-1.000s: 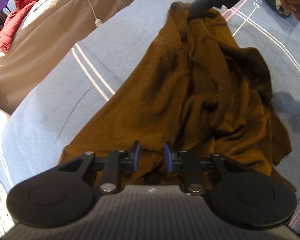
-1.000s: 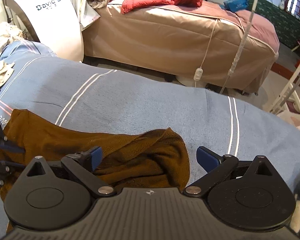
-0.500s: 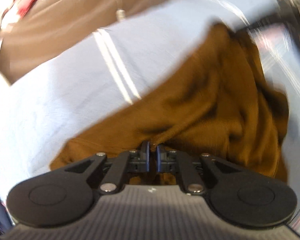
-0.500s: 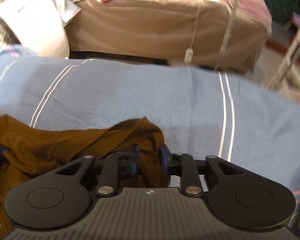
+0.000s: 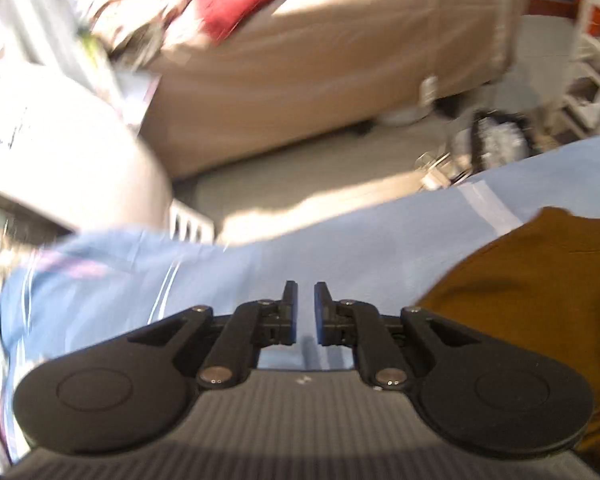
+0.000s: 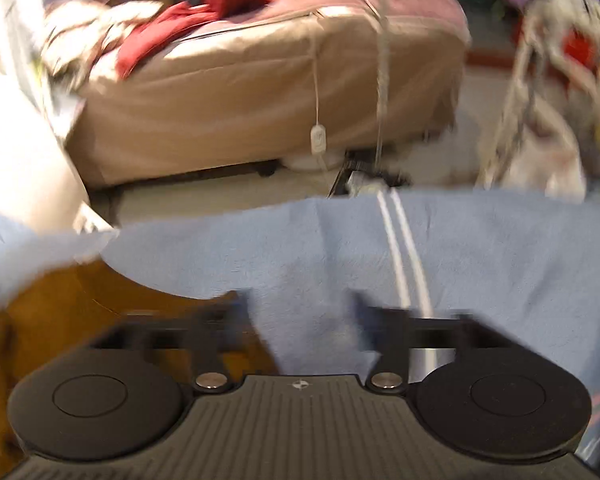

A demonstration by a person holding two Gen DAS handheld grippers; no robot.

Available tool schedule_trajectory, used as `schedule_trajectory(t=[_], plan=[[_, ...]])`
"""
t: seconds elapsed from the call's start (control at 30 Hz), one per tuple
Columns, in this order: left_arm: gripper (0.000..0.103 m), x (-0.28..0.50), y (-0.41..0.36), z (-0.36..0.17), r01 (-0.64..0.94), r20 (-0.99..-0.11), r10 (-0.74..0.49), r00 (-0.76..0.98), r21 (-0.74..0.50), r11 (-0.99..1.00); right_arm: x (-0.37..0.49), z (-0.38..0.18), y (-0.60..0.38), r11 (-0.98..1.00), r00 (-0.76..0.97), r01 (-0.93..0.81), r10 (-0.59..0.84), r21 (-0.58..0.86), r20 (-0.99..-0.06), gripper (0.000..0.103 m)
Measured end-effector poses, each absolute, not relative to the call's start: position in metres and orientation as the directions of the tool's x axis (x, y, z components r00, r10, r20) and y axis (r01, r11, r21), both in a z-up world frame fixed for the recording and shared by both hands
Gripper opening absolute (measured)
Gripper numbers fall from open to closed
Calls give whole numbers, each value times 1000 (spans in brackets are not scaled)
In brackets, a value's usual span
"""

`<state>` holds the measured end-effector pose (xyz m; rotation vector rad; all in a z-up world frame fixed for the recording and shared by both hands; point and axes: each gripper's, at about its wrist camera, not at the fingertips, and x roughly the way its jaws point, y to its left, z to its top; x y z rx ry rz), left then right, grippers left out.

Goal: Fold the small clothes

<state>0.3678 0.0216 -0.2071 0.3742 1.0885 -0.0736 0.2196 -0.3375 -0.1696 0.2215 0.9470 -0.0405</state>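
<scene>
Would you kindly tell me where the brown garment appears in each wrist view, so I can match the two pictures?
Left wrist view: the brown garment fills the lower right, right of the jaws, on the blue cover.
Right wrist view: the brown garment lies at the lower left, partly behind the left finger.
Shared landmark: the tan bed with red clothing across the floor.

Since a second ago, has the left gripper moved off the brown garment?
Yes. The left gripper, jaws opening with nothing between them, now sits over bare blue blanket, with the brown garment off to its right.
</scene>
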Motion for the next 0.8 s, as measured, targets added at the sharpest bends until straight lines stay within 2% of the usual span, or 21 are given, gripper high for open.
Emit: schedule_trajectory(t=[0.03,0.07,0.1,0.13,0.17,0.2,0.27,0.43,0.53,0.63,0.7,0.73,0.77,0.8], plan=[[10,364,28,-206,237,-876,121,467,256,937,210,-164,-336,974,606,123,77,188,-792,103],[16,354,32,-202,252,-869,103,483,250,935,200,-159,-332,977,619,97,89,189,-781,103],[34,341,33,-197,277,-866,80,494,244,930,188,-155,-326,981,614,75,95,177,-784,103],[48,324,35,-193,299,-864,59,499,236,925,175,-153,-319,985,600,55,100,165,-794,103],[74,300,40,-187,314,-867,35,498,218,924,157,-152,-313,984,586,35,119,172,-801,103],[86,278,43,-184,324,-873,7,487,188,927,136,-153,-308,979,574,16,159,205,-803,103],[86,229,44,-181,356,-888,-60,456,120,927,94,-157,-297,960,536,-13,243,279,-808,103],[90,107,55,-203,300,-935,-34,354,79,951,-3,-161,-240,937,431,-91,344,339,-835,103],[90,78,50,-231,274,-961,-28,276,51,960,-23,-170,-200,942,361,-170,334,291,-871,103],[88,76,40,-251,279,-958,7,286,90,956,-20,-188,-174,941,307,-226,316,254,-898,103],[80,89,37,-256,253,-941,3,339,94,963,-17,-202,-163,946,281,-264,262,188,-923,69],[56,99,37,-258,244,-940,-28,340,59,968,-16,-206,-163,948,290,-268,246,168,-925,37],[35,109,39,-260,232,-943,-77,325,1,973,-14,-207,-166,950,299,-261,247,170,-922,24],[26,117,40,-259,209,-942,-101,320,-34,977,-11,-207,-172,952,295,-242,256,187,-921,18]])
